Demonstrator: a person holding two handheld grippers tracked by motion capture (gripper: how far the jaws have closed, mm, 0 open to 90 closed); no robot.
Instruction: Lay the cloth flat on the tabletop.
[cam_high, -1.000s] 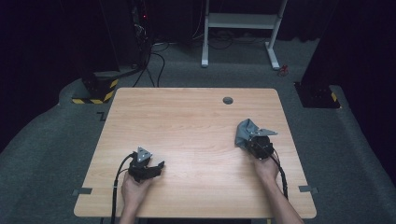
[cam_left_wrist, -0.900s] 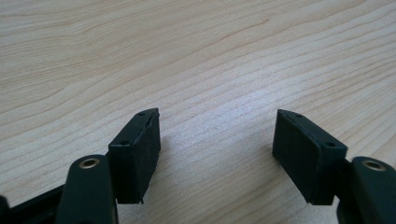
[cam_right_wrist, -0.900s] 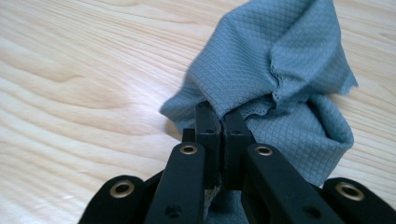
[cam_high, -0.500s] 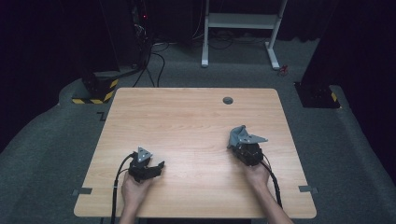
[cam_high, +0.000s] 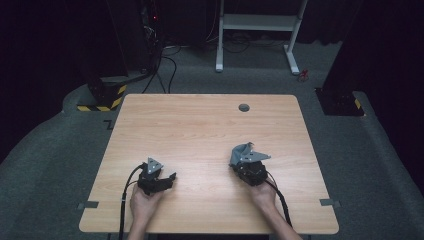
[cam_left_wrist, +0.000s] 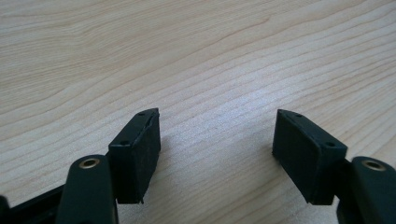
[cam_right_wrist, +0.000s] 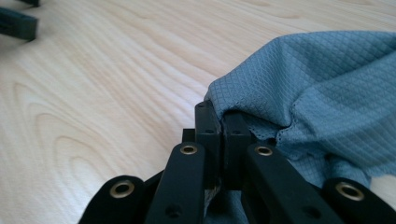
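A grey-blue cloth (cam_right_wrist: 322, 88) with a quilted diamond weave hangs bunched from my right gripper (cam_right_wrist: 222, 122), whose jaws are shut on its edge. From above, the cloth (cam_high: 239, 153) is a small heap at the front of that gripper (cam_high: 243, 161), right of the table's middle. My left gripper (cam_high: 169, 178) rests near the front left of the table. In the left gripper view its jaws (cam_left_wrist: 217, 140) stand open over bare wood with nothing between them.
The light wooden table (cam_high: 200, 125) has a round cable hole (cam_high: 244, 107) near its far edge. Beyond the table stand a white desk frame (cam_high: 260, 30) and dark equipment on grey carpet. Black jaw tips of the other gripper (cam_right_wrist: 18, 23) show at the right gripper view's top left.
My right gripper has slid leftward and toward the front of the table, dragging the cloth along with it. The left gripper has stayed where it was.
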